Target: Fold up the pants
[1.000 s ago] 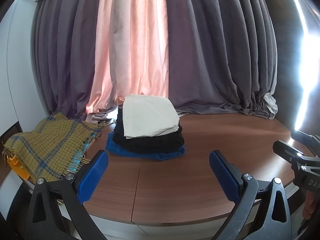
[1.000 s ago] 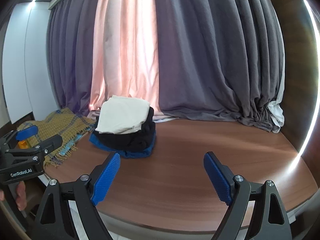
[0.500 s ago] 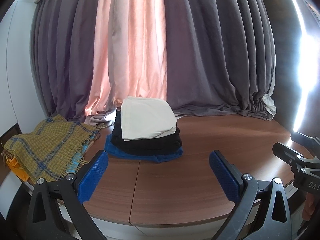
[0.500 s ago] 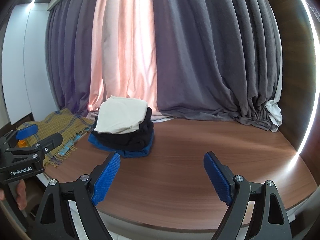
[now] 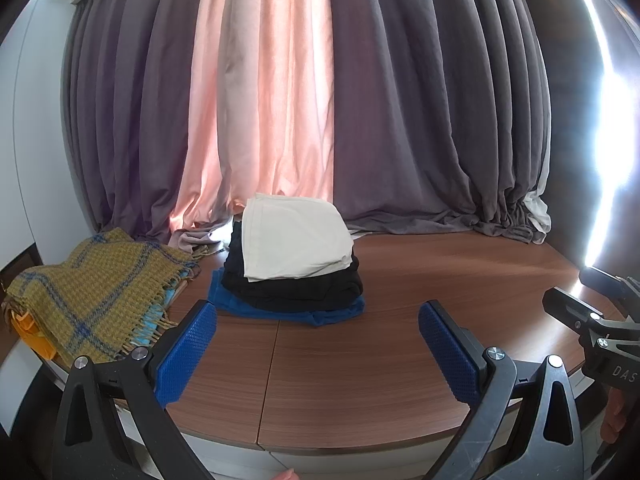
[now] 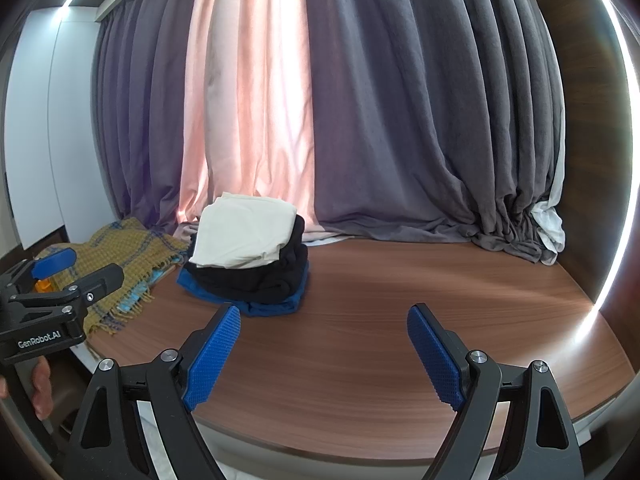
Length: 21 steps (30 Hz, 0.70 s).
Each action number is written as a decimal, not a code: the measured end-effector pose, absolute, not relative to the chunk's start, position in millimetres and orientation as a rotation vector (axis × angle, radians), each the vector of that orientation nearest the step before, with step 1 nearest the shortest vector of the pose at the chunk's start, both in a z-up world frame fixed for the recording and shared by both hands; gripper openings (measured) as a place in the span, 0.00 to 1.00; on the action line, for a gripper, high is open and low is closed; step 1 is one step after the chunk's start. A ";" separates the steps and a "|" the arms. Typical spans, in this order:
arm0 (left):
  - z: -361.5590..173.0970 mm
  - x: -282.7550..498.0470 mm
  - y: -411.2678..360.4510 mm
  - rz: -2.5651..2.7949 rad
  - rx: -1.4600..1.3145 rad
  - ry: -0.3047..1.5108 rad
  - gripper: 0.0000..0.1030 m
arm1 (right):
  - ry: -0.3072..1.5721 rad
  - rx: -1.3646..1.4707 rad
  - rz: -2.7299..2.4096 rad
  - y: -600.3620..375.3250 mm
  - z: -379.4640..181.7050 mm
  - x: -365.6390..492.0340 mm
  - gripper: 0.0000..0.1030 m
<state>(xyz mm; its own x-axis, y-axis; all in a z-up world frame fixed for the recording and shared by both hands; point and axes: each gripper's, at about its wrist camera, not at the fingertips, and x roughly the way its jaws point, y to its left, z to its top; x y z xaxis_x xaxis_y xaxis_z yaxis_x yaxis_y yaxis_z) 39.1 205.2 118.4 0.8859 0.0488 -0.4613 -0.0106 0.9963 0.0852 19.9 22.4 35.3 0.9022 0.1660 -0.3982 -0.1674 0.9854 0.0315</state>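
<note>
A stack of folded pants stands on the wooden table [image 5: 360, 360] near the curtain: a cream pair [image 5: 294, 238] on top, black pairs [image 5: 292, 286] under it, a blue pair [image 5: 280, 312] at the bottom. The stack also shows in the right wrist view [image 6: 246, 236]. My left gripper [image 5: 318, 350] is open and empty, held above the table's front edge, short of the stack. My right gripper [image 6: 324, 354] is open and empty, to the right of the stack. Each gripper shows in the other's view, the right one [image 5: 592, 316] and the left one [image 6: 60, 292].
A mustard plaid blanket with fringe [image 5: 92, 292] lies at the table's left end, over something orange [image 5: 30, 334]. Grey and pink curtains [image 5: 300, 100] hang behind the table. A bright light strip [image 6: 612, 272] runs along the right wall.
Both grippers have tilted slightly, so the stack sits a little lower in both views. The stack itself has not moved and both grippers stay open.
</note>
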 end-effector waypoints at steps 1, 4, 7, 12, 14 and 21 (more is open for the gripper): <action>118.7 39.1 204.9 0.033 0.082 0.483 1.00 | 0.412 -0.003 0.172 23.4 35.6 20.2 0.84; 118.8 37.9 204.0 0.044 0.086 0.486 1.00 | 0.411 -0.003 0.173 23.2 36.1 19.7 0.84; 118.7 36.1 203.8 0.043 0.082 0.491 1.00 | 0.411 -0.004 0.176 23.1 36.5 19.7 0.84; 118.6 30.9 200.9 0.037 0.080 0.494 1.00 | 0.411 -0.007 0.178 23.7 37.3 18.9 0.84; 118.4 30.3 200.4 0.037 0.076 0.498 1.00 | 0.411 -0.006 0.180 24.2 37.8 18.2 0.84; 118.4 27.4 200.2 0.043 0.063 0.502 1.00 | 0.411 -0.007 0.182 24.4 38.5 17.8 0.84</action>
<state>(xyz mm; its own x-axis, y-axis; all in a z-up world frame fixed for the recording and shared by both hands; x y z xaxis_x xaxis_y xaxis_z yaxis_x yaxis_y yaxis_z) 27.4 200.2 118.4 0.8757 0.0565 -0.4795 -0.0254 0.9971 0.0712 17.8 24.4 38.5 0.9006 0.1743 -0.3982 -0.1773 0.9837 0.0297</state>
